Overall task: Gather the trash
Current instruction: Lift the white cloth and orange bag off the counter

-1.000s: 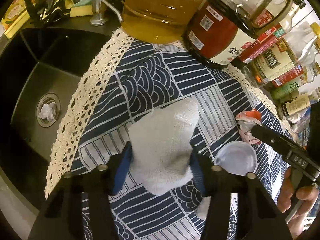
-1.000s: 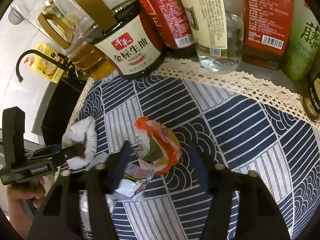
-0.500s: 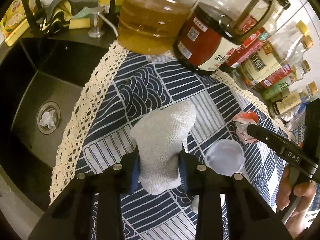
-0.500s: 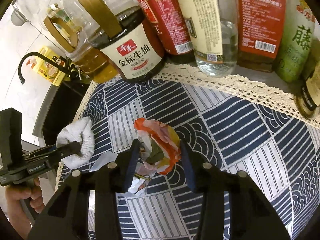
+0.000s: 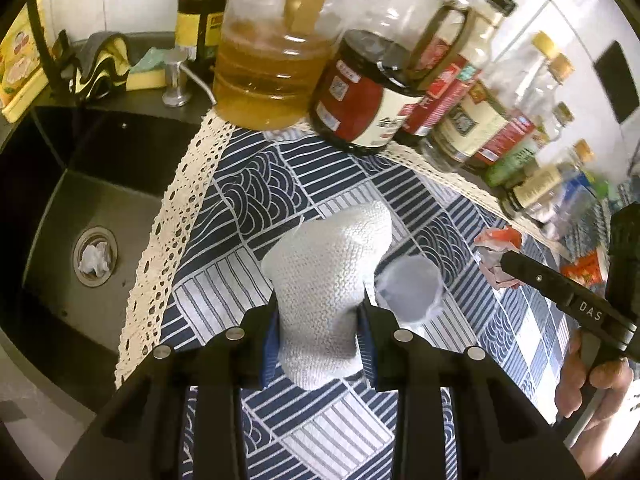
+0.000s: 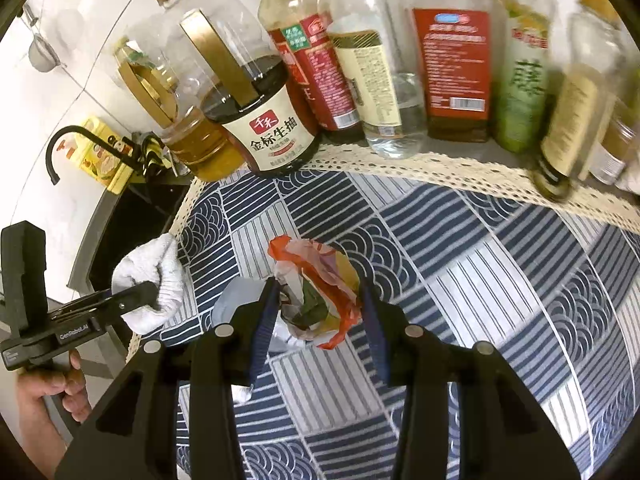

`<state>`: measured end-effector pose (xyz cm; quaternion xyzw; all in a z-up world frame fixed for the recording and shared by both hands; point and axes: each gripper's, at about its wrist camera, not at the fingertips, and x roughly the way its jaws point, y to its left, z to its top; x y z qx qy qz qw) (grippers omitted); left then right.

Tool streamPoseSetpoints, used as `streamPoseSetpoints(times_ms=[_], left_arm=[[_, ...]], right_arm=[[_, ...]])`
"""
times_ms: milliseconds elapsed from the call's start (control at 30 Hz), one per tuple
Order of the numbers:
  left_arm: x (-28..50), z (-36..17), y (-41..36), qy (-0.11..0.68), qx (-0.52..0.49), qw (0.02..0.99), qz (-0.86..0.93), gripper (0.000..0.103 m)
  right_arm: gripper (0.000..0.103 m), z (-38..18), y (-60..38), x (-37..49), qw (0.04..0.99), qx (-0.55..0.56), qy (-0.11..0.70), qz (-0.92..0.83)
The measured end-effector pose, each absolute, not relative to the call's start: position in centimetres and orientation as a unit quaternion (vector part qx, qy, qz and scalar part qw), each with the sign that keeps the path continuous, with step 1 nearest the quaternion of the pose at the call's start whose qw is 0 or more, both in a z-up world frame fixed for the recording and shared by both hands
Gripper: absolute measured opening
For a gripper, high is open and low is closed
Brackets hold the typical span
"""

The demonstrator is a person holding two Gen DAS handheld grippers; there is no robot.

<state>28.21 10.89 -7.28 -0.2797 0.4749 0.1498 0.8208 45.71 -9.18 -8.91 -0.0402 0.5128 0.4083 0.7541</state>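
A crumpled white paper towel [image 5: 328, 280] hangs above the blue patterned cloth [image 5: 256, 184], with my left gripper [image 5: 320, 340] shut on its lower part. In the right wrist view the same paper towel [image 6: 148, 276] shows at the left in the left gripper [image 6: 136, 300]. My right gripper [image 6: 318, 316] is shut on a crumpled orange, white and green wrapper [image 6: 316, 280], lifted off the cloth [image 6: 500, 280]. That wrapper [image 5: 496, 252] also shows at the right of the left wrist view. A clear plastic cup [image 5: 408, 292] lies on the cloth just right of the towel.
A row of oil and sauce bottles [image 6: 260, 120] stands along the back of the cloth. A black sink [image 5: 92, 208] lies to the left, with a wad of tissue [image 5: 94, 258] on its drain. A person's hands [image 6: 44, 396] hold both grippers. A small scrap [image 6: 244, 394] lies under the right gripper.
Both grippers closed, the left on the paper towel and the right on the wrapper, then rose, lifting both pieces off the cloth.
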Motion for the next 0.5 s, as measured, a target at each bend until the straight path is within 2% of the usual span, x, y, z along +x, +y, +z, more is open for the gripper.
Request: streamPoseSetpoints(times_ms=[500], left_arm=[[23.5,-5.0,9.6,0.469,-0.238,0.847,0.080,0.031]], right_arm=[[0.042,-6.8,-13.4,37.5,0.789,0.001,0.504,0.351]])
